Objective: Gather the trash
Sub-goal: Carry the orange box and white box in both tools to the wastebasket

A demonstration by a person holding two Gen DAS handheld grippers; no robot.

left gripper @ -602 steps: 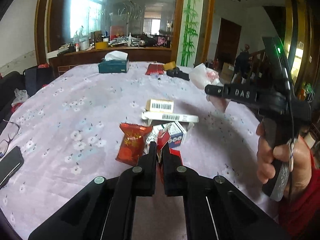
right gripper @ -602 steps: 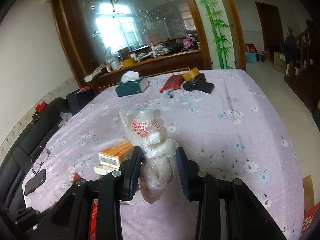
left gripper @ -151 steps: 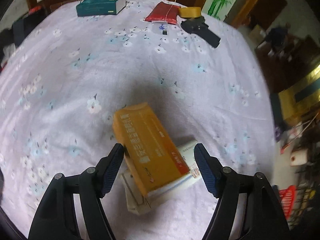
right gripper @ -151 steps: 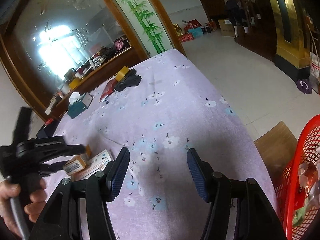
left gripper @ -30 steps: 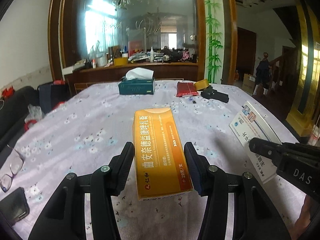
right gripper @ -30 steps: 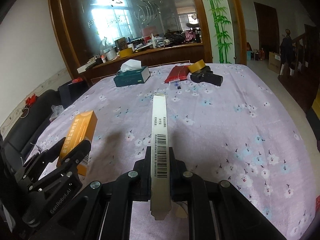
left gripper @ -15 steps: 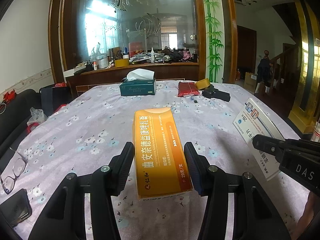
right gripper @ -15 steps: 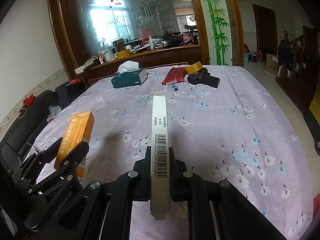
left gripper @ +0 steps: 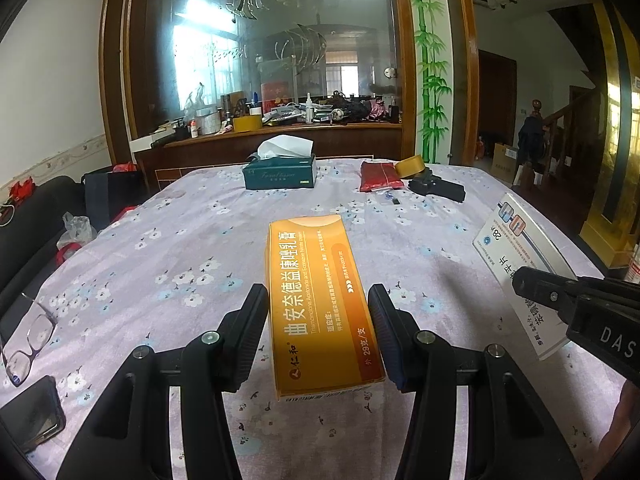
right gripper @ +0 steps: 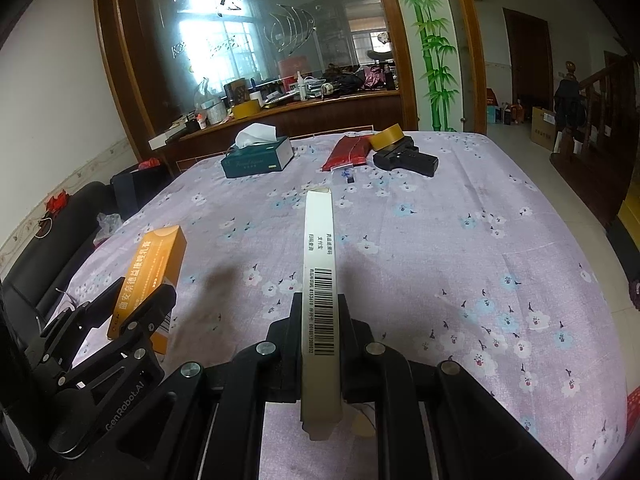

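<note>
In the left wrist view, the left hand-held gripper [left gripper: 318,320] pinches an orange box [left gripper: 320,304] by its long sides, lifted above the table [left gripper: 168,264]; to carry it well, the squeeze should probably stay even so the light carton neither slips nor crushes. At the right edge the right hand-held gripper [left gripper: 520,280] holds a white box [left gripper: 516,256]. A tissue box [left gripper: 280,174], a red packet [left gripper: 378,176] and a tape roll [left gripper: 410,165] sit at the far end, glasses [left gripper: 28,336] and a phone [left gripper: 32,416] near left. In the right wrist view, the right hand-held gripper [right gripper: 318,316] is pressed together on the thin white box [right gripper: 320,280], held edge-up. The flowered lilac cloth covers the table [right gripper: 480,264]; a large mirror [right gripper: 280,32] and a cluttered counter [right gripper: 288,112] stand behind.
</note>
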